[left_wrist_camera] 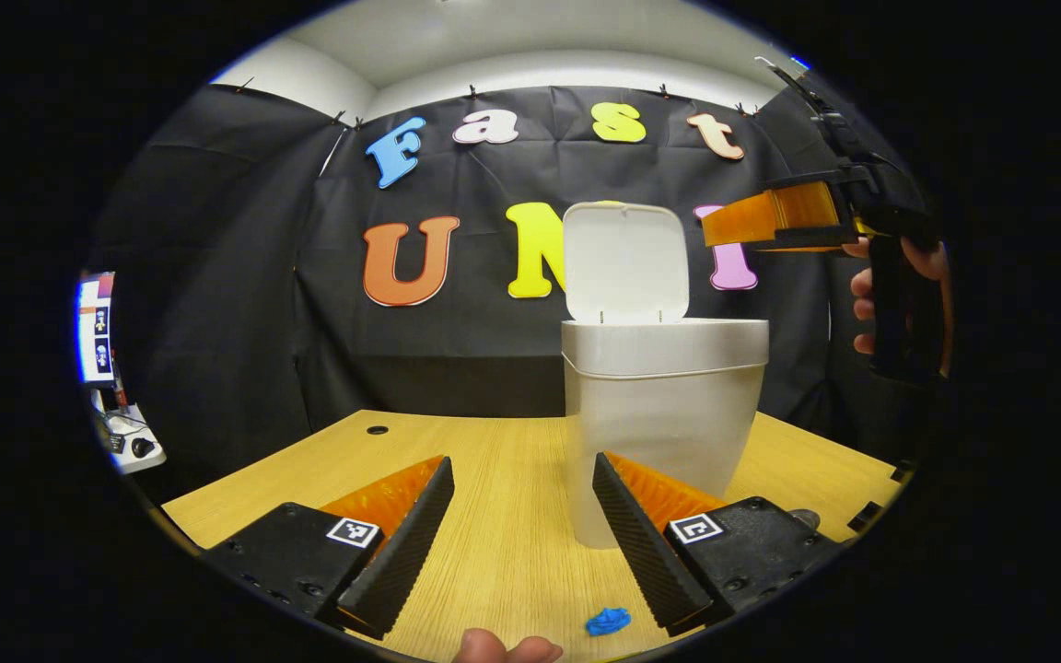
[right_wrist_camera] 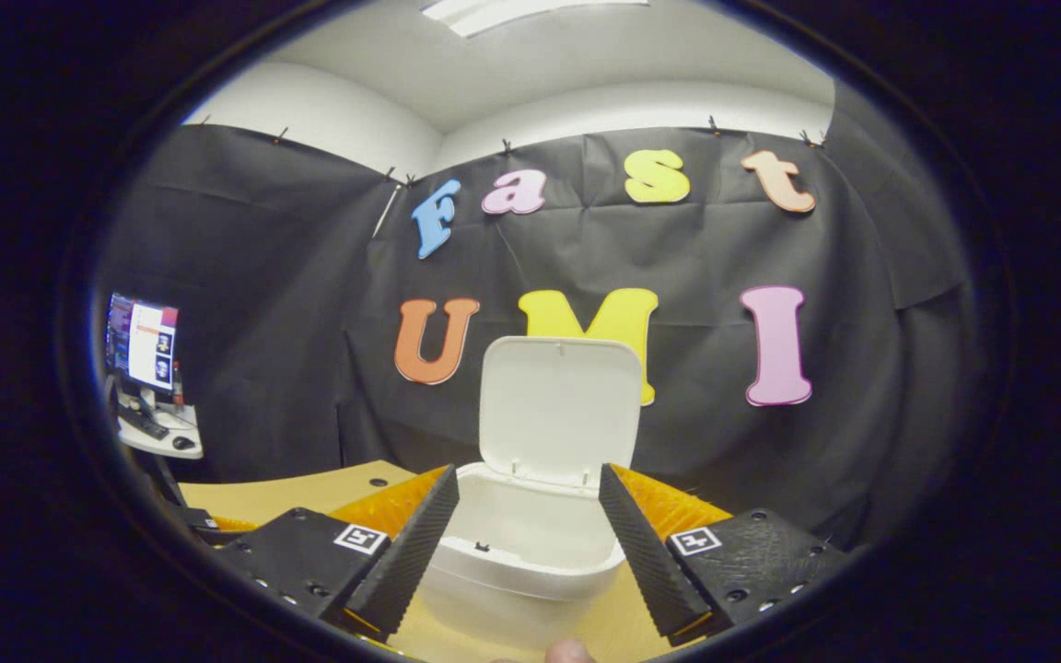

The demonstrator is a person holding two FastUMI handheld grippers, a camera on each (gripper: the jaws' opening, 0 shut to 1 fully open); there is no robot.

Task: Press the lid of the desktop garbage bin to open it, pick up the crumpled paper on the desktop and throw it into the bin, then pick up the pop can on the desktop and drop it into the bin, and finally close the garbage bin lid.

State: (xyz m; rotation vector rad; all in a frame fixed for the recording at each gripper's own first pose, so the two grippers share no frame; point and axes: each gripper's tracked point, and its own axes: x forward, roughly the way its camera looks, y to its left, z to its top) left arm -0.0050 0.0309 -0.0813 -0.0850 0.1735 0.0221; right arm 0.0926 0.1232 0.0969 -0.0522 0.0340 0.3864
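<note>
Bin (left_wrist_camera: 664,414) on table (left_wrist_camera: 494,479), lid (left_wrist_camera: 627,262) raised; left gripper (left_wrist_camera: 521,534) and right gripper (right_wrist_camera: 526,543) both spread apart, empty.

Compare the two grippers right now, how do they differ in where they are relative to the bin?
The left gripper sits low over the wooden desk, level with the bin's base; the right gripper is held high, above the bin's open mouth. The left gripper faces the bin's side wall; the right gripper looks down into it, toward the raised lid. Both are open and hold nothing.
</note>
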